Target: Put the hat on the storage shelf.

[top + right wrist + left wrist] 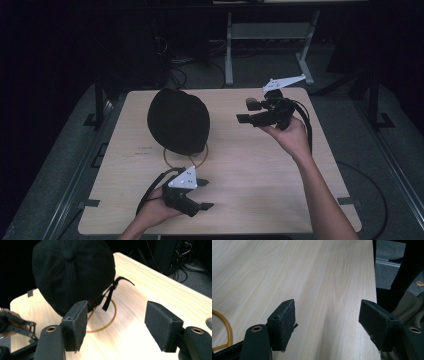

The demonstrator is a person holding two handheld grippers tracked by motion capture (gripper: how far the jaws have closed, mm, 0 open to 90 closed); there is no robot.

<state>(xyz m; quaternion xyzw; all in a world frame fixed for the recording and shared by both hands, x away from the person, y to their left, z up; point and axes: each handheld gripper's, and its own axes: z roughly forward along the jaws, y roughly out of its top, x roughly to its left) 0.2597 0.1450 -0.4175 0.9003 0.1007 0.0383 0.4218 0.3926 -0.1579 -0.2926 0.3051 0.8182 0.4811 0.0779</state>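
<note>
Where cap (178,121) overlaps, ring (172,159) seemingly half-hidden

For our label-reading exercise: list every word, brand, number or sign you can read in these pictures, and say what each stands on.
No text can be read anywhere.
Table: a faint dark mark on the top, left of the yellow ring, too small and blurred to read.
Black cap: no logo or label visible.
Left tool and right tool: the grey plates carry small dots, no lettering.
</note>
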